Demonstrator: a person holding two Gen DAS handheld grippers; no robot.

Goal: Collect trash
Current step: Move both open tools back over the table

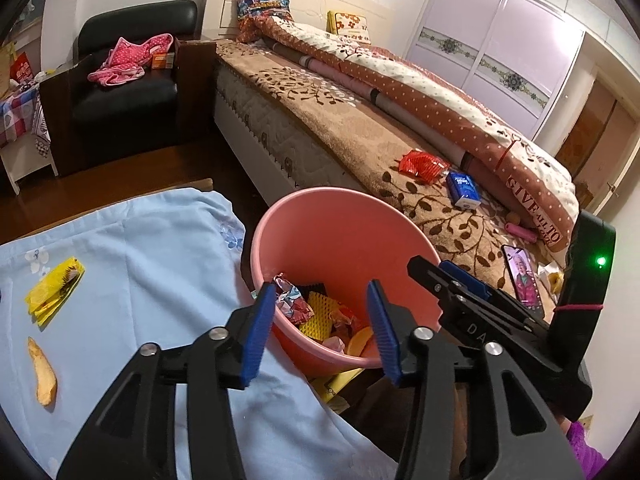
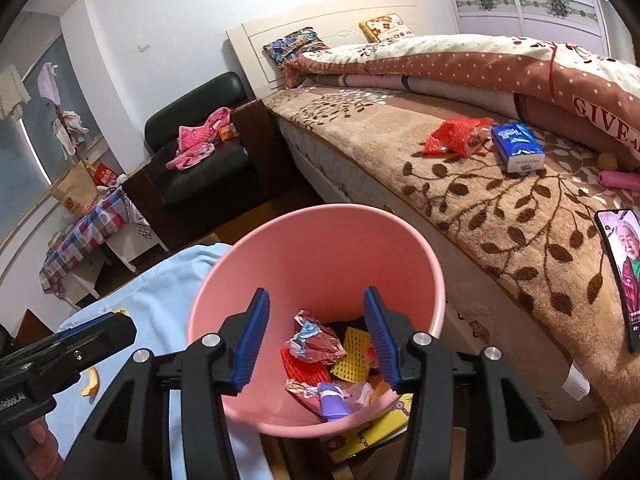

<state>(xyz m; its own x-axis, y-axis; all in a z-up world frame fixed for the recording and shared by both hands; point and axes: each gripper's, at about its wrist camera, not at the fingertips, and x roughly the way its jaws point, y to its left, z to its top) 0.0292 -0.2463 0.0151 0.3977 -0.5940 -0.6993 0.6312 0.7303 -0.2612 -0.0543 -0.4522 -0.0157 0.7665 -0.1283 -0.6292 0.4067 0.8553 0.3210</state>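
Observation:
A pink bin (image 1: 344,232) (image 2: 320,248) stands between a table with a light blue cloth (image 1: 132,248) and the bed, with crumpled wrappers (image 2: 316,344) and foam netting inside. My left gripper (image 1: 322,328) is open and empty over the bin's near rim. My right gripper (image 2: 316,340) is open and empty above the bin's mouth; it shows in the left wrist view (image 1: 460,292). On the cloth lie a yellow wrapper (image 1: 54,290) and a fruit peel (image 1: 42,372). A red wrapper (image 1: 424,166) (image 2: 456,136) lies on the bed.
On the bed's brown leaf blanket (image 2: 500,208) lie a blue tissue pack (image 2: 518,152), a lit phone (image 2: 624,272) and a rolled quilt (image 1: 420,76). A black armchair (image 1: 128,80) with pink clothes stands at the back left. A yellow box (image 2: 372,432) lies under the bin.

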